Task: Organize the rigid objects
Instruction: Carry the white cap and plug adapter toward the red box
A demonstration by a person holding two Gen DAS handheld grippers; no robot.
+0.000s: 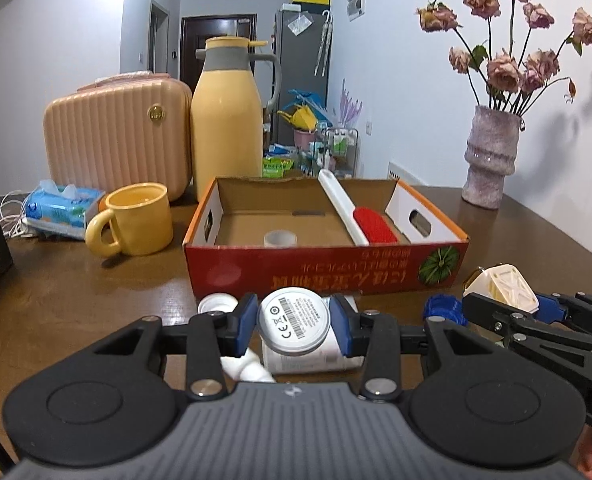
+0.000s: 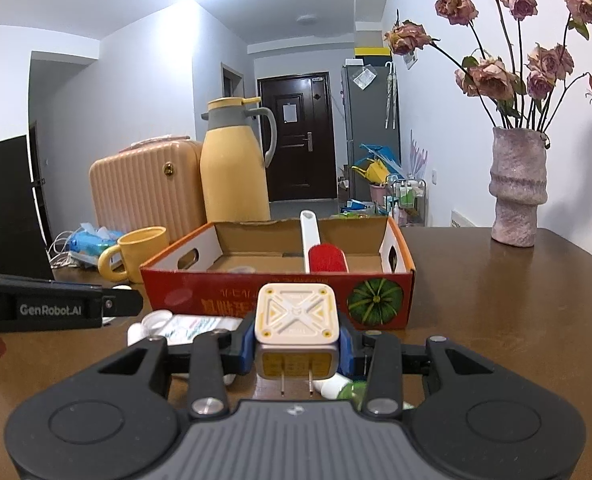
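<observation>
- The left gripper (image 1: 294, 322) is clamped on a round white device (image 1: 294, 322), its blue pads pressing both sides, the labelled flat face turned toward the camera.
- The right gripper (image 2: 297, 346) is clamped on a white square plug adapter (image 2: 297, 316), two metal prongs pointing back toward the wrist.
- Under the left gripper lie a white box (image 1: 311, 360) and a white cap (image 1: 216, 304) on the brown table (image 1: 96, 280); a blue ridged piece (image 1: 443, 308) sits just to its right.
- Straight ahead of both grippers stands the red cardboard box (image 1: 323, 268), its near wall close, its top open.
- Inside it lie a clear tape roll (image 1: 280, 238) and a red-bristled white brush (image 1: 359, 216), handle leaning on the far wall.
- Ahead-left: yellow mug (image 1: 138, 220), tissue pack (image 1: 60, 210), yellow thermos (image 1: 226, 120), pink case (image 1: 116, 136).
- Ahead-right, the vase of dried roses (image 1: 491, 156) stands well apart, with bare table between.
</observation>
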